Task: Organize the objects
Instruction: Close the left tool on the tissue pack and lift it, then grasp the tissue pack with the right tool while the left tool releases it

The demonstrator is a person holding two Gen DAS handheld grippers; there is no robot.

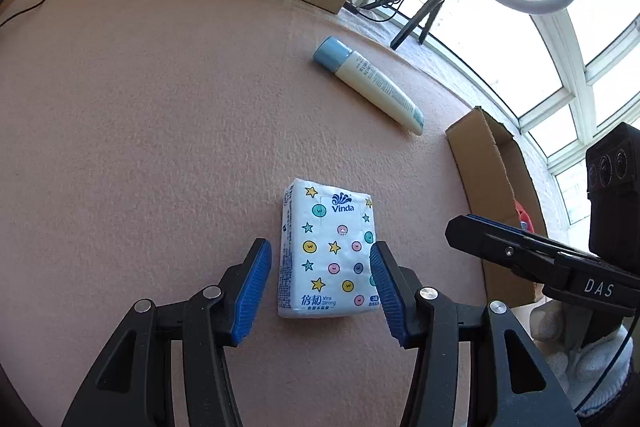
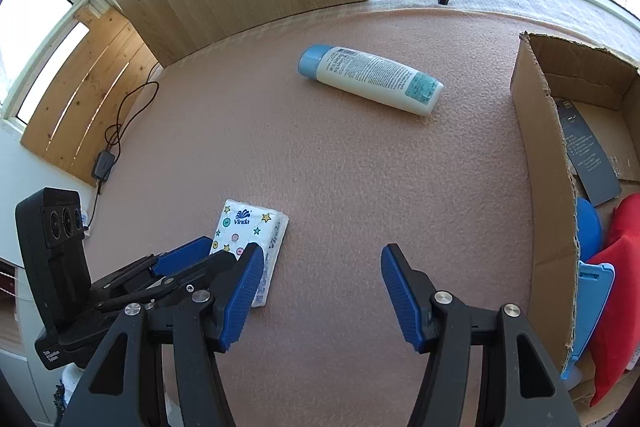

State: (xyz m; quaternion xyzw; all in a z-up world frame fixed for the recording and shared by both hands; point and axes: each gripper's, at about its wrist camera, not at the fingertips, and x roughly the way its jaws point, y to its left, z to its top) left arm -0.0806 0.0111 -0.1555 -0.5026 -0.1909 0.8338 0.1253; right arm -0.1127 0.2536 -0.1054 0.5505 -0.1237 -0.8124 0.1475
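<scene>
My left gripper point(image 1: 320, 279) stood spread around the tissue pack point(image 1: 326, 249); my right gripper point(image 2: 320, 287) gaped over bare tabletop point(image 2: 360, 187).

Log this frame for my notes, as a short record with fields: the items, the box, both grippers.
tissue pack: flat on mat, between the left gripper's open fingers
bottle: lying on its side, farther back
box: open, at right, already holds items
right gripper: open, empty, over bare mat
</scene>
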